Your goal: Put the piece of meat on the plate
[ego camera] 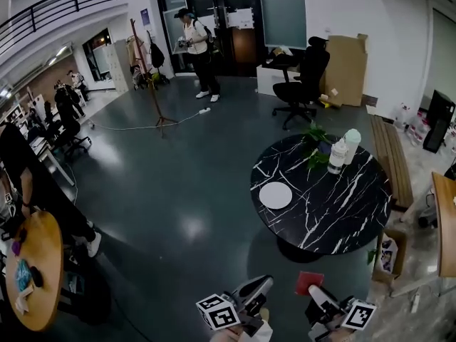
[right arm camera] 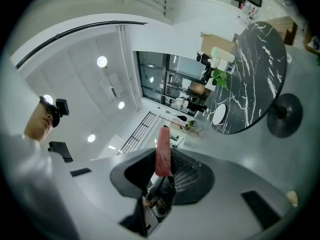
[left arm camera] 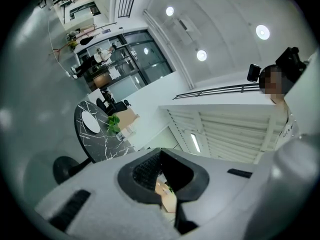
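The piece of meat [right arm camera: 163, 151], a flat red slab, stands on edge between the pads of my right gripper [right arm camera: 163, 166], which is shut on it. In the head view the meat [ego camera: 309, 282] shows at the bottom, just ahead of the right gripper [ego camera: 315, 292]. A white plate [ego camera: 276, 195] lies on the near left part of a round black marble table [ego camera: 342, 205], some way ahead of both grippers. My left gripper [ego camera: 260, 285] hangs beside the right one; its jaws [left arm camera: 161, 166] meet with nothing between them. The plate [left arm camera: 90, 121] [right arm camera: 219, 114] is far off in both gripper views.
Two pale bottles [ego camera: 344, 150] and a small green plant [ego camera: 317, 144] stand at the table's far side. A cardboard box [ego camera: 388, 251] sits on the floor right of the table, a bench [ego camera: 392, 159] beyond. A wooden table [ego camera: 32, 269] is at left; an office chair [ego camera: 303, 84] and a person [ego camera: 196, 52] stand farther back.
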Tool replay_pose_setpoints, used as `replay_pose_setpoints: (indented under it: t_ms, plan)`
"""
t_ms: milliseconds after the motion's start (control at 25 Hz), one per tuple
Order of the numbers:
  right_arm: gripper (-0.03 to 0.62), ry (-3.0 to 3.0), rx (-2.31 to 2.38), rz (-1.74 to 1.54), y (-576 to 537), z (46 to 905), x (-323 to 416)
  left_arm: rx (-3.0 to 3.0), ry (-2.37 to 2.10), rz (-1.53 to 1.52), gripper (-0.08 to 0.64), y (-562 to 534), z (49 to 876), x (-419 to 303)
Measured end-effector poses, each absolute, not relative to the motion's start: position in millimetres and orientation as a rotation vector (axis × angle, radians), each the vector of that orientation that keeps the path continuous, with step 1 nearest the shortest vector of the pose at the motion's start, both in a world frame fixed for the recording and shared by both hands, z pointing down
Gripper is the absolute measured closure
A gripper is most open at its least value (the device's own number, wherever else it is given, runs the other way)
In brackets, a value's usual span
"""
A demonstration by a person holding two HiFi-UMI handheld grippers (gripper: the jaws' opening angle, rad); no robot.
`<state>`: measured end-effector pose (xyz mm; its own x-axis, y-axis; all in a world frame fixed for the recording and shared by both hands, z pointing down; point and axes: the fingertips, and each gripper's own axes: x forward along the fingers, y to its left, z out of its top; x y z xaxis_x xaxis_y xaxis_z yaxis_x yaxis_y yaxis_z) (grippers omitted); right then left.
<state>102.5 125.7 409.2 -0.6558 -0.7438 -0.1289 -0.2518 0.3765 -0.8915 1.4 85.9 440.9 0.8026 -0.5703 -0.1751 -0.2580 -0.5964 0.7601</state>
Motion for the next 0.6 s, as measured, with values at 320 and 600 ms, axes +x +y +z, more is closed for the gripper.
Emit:
replay_pose_setpoints:
  t_ms: [320, 600]
  plan:
    - [0.506, 2.108, -0.891, -1.264, 43, 412, 93, 2.204, -0.576, -0.509, 0.552, 0, 450, -5]
    - [0.506, 2.076, -0.931, -1.242, -7, 415, 100, 2.202, -0.548, -0.51, 0.552, -60, 447, 0]
